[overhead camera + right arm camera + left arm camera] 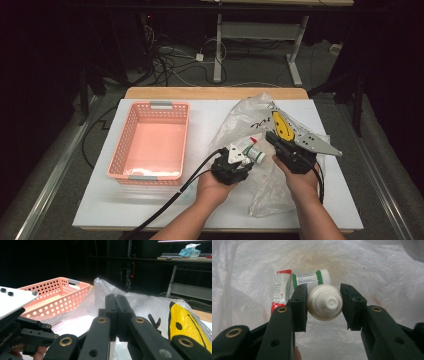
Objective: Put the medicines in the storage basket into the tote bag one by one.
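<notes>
Jaws of the left gripper (324, 306) are pinching a white screw-capped bottle (325, 303) by its sides, the cap end facing the left gripper view's camera. Behind it, toward eleven o'clock in that view, a green-banded white bottle (310, 279) is lying on its side, and just beside it at its nine o'clock a red-and-white sachet (281, 288) is resting on the clear plastic bag (367, 272).

Seen from the high view, the left gripper (243, 158) is sitting near the middle of the white table (100, 200), with the green-banded bottle (256, 155) showing at its two o'clock against the bag (240, 117). The right gripper (272, 137) is lying at three o'clock of the left one, its jaws pressed together on a fold of the bag, which is carrying a yellow smiley print (282, 127). In the right gripper view the two jaws are meeting flat with the thin plastic (140, 302) rising around them.

A pink perforated basket (125, 145) is standing at nine o'clock of the left gripper, well apart from both hands.
</notes>
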The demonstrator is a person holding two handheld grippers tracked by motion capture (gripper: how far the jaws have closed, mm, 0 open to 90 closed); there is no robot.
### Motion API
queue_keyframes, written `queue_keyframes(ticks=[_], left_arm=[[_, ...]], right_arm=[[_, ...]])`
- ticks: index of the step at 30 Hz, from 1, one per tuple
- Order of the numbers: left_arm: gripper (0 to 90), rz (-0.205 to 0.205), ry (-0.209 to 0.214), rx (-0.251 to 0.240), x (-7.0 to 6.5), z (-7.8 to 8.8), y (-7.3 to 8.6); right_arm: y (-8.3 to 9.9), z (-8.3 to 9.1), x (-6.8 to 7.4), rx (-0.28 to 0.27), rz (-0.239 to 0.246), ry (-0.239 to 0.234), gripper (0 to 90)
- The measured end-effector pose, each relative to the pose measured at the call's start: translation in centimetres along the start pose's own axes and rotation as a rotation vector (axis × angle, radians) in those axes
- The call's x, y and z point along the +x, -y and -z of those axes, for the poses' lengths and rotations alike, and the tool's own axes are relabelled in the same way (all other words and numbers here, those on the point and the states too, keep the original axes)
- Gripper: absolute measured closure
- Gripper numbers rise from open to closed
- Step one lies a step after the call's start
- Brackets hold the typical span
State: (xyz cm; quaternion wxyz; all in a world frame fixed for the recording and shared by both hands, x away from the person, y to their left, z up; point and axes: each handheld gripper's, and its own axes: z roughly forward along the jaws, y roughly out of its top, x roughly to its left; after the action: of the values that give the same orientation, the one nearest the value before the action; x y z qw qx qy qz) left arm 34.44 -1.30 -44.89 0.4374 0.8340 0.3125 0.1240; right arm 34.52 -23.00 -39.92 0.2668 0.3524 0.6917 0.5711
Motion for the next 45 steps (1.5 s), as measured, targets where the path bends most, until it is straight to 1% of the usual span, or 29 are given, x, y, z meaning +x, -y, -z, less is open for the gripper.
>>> queue_keyframes(ticks=[2, 7, 9, 11, 15, 20, 25, 29, 33, 35, 36, 39, 40, 42, 45], left_arm=[[57.9, 0.013, 0.005, 0.000, 0.0, -0.2, 0.0], [57.9, 0.022, 0.005, 0.011, 0.1, -0.7, 0.0], [57.9, 0.024, 0.003, 0.026, 0.3, -1.1, 0.0], [57.9, 0.021, 0.002, 0.034, 0.3, -1.3, 0.0], [57.9, 0.033, -0.001, 0.037, 0.5, -1.7, -0.1], [57.9, 0.029, -0.007, 0.047, 0.5, -2.1, -0.3], [57.9, 0.011, -0.019, 0.063, 0.5, -2.1, -0.3], [57.8, 0.014, -0.020, 0.071, 0.5, -2.1, -0.3], [57.8, 0.016, -0.032, 0.076, 0.6, -2.2, -0.3], [57.8, 0.028, -0.032, 0.090, 0.8, -2.6, -0.2], [57.7, 0.032, -0.032, 0.091, 0.8, -2.8, -0.2], [57.5, 0.042, -0.034, 0.071, 0.9, -3.2, -0.2], [57.2, 0.043, -0.034, 0.071, 0.9, -3.3, -0.3], [52.9, 0.039, -0.041, 0.071, 0.9, -3.5, -0.3], [42.6, 0.040, -0.042, 0.065, 0.7, -3.5, -0.4]], right_arm=[[0.0, 0.0, 0.0, 0.001, 0.000, 0.003, 90.0], [0.1, -0.1, 0.1, 0.004, 0.000, 0.001, 90.0], [0.1, -0.1, 0.1, 0.005, 0.002, 0.001, 90.0], [0.1, 0.0, 0.1, 0.006, -0.011, 0.005, 90.0], [0.2, -0.1, -0.1, 0.007, 0.000, 0.002, 90.0], [0.1, -0.1, 0.0, 0.005, -0.003, 0.003, 90.0], [0.1, -0.1, 0.1, 0.005, -0.003, 0.002, 90.0], [0.1, -0.2, 0.0, 0.005, 0.000, -0.001, 90.0], [0.1, -0.2, 0.1, 0.004, 0.001, -0.002, 90.0], [0.1, -0.2, 0.2, 0.005, 0.000, -0.002, 90.0], [0.1, -0.2, 0.2, 0.004, 0.001, -0.002, 90.0], [0.1, -0.2, 0.2, 0.004, 0.001, -0.002, 90.0], [0.1, -0.1, 0.2, 0.006, -0.001, -0.002, 90.0], [0.1, -0.2, 0.1, 0.007, -0.001, -0.001, 90.0], [0.1, -0.2, 0.1, 0.009, 0.000, -0.001, 90.0]])
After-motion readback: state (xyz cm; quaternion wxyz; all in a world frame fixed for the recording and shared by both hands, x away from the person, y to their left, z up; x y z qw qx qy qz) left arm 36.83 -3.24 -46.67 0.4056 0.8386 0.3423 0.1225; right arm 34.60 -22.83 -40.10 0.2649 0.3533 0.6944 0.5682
